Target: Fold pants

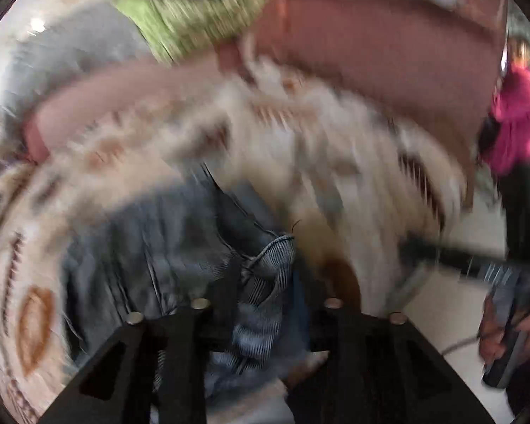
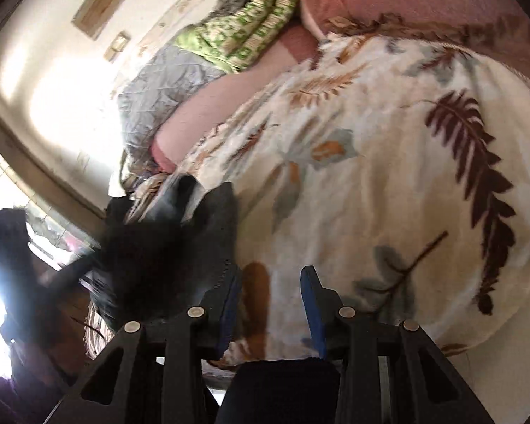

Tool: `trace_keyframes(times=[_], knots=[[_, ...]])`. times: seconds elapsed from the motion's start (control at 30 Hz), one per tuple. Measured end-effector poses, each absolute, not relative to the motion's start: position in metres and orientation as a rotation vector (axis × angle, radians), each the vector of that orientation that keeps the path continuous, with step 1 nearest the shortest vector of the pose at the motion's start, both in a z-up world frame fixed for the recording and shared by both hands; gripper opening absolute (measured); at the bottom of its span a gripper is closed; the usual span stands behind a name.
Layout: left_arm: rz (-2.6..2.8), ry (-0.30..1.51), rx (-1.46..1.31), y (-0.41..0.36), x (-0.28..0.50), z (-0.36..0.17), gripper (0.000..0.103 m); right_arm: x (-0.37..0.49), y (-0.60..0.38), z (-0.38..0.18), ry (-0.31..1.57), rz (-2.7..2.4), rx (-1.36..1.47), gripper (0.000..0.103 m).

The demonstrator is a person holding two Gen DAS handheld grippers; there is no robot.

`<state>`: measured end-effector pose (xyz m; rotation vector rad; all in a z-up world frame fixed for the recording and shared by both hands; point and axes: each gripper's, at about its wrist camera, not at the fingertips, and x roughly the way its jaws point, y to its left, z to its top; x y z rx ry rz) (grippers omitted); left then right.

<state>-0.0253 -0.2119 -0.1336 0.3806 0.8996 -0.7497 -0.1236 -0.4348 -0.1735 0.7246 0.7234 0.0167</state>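
Pants (image 1: pixel 180 247): blue denim, bunched on the leaf-print blanket (image 2: pixel 371 176), long axis running from the left gripper away up-left in its view
Left gripper (image 1: pixel 265 282): a striped denim fold lies between its jaws; blur hides whether the pads press it
Right gripper (image 2: pixel 270 300): jaws apart, nothing between them, blanket below
Behind: green patterned cloth (image 2: pixel 251 21)

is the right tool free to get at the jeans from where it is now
Probably yes. The right tool stands open with nothing between its pads, over the leaf-print blanket. The jeans hang bunched in the left tool, and nothing seems to block the way across.
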Motion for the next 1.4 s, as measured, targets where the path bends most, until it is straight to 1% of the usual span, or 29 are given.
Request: trace_keyframes(times=[0.07, 0.13, 0.17, 0.2, 0.23, 0.27, 0.33, 0.37, 0.4, 0.43, 0.47, 0.67, 0.8, 0.83, 0.87, 0.9, 0.93, 0.97, 1.07, 1.17, 1.3, 1.4], knots=[[-0.79, 0.911, 0.335, -0.202, -0.031, -0.138, 0.031, -0.123, -0.436, -0.173, 0.729, 0.021, 0.718, 0.038], [-0.834, 0.885, 0.262, -0.18, -0.035, -0.124, 0.034, -0.12, -0.436, -0.172, 0.734, 0.022, 0.698, 0.042], [-0.855, 0.867, 0.229, -0.169, -0.036, -0.115, 0.039, -0.117, -0.435, -0.172, 0.734, 0.024, 0.694, 0.046], [-0.864, 0.834, 0.195, -0.157, -0.036, -0.106, 0.044, -0.113, -0.435, -0.173, 0.732, 0.03, 0.701, 0.047], [-0.839, 0.779, 0.163, -0.139, -0.036, -0.092, 0.058, -0.108, -0.433, -0.174, 0.731, 0.042, 0.715, 0.047], [-0.81, 0.751, 0.153, -0.131, -0.034, -0.087, 0.066, -0.102, -0.43, -0.175, 0.731, 0.062, 0.737, 0.047], [-0.728, 0.702, 0.144, -0.102, -0.032, -0.078, 0.067, -0.091, -0.42, -0.173, 0.725, 0.118, 0.764, 0.047], [-0.684, 0.698, 0.16, -0.089, -0.029, -0.077, 0.067, -0.083, -0.412, -0.168, 0.72, 0.163, 0.765, 0.05], [-0.642, 0.697, 0.179, -0.079, -0.025, -0.077, 0.067, -0.077, -0.405, -0.165, 0.718, 0.194, 0.762, 0.059], [-0.602, 0.697, 0.188, -0.068, -0.023, -0.079, 0.067, -0.072, -0.398, -0.161, 0.722, 0.222, 0.761, 0.063], [-0.578, 0.701, 0.184, -0.061, -0.02, -0.08, 0.067, -0.068, -0.393, -0.159, 0.724, 0.245, 0.763, 0.065], [-0.463, 0.821, 0.101, -0.016, 0.006, -0.109, 0.067, -0.048, -0.355, -0.17, 0.849, 0.294, 0.702, 0.066], [-0.433, 0.872, 0.137, -0.017, 0.012, -0.125, 0.067, -0.045, -0.338, -0.168, 0.849, 0.32, 0.693, 0.066], [-0.426, 0.883, 0.148, -0.02, 0.015, -0.129, 0.067, -0.044, -0.333, -0.165, 0.847, 0.318, 0.667, 0.064], [-0.433, 0.891, 0.147, -0.02, 0.015, -0.132, 0.067, -0.043, -0.325, -0.16, 0.839, 0.305, 0.624, 0.047], [-0.446, 0.901, 0.148, -0.023, 0.017, -0.134, 0.067, -0.04, -0.321, -0.156, 0.831, 0.294, 0.594, 0.023], [-0.45, 0.914, 0.158, -0.028, 0.018, -0.138, 0.067, -0.04, -0.319, -0.155, 0.832, 0.279, 0.573, 0.015], [-0.451, 0.921, 0.171, -0.033, 0.019, -0.14, 0.067, -0.04, -0.317, -0.152, 0.833, 0.26, 0.551, 0.011], [-0.47, 0.897, 0.208, -0.045, 0.015, -0.139, 0.065, -0.051, -0.315, -0.137, 0.774, 0.227, 0.504, 0.009], [-0.497, 0.895, 0.222, -0.053, 0.014, -0.138, 0.065, -0.07, -0.327, -0.127, 0.736, 0.206, 0.514, 0.006], [-0.55, 0.898, 0.232, -0.068, 0.007, -0.145, 0.066, -0.088, -0.34, -0.127, 0.745, 0.179, 0.529, 0.006], [-0.565, 0.911, 0.293, -0.082, 0.001, -0.158, 0.067, -0.1, -0.347, -0.142, 0.791, 0.143, 0.531, 0.006]])
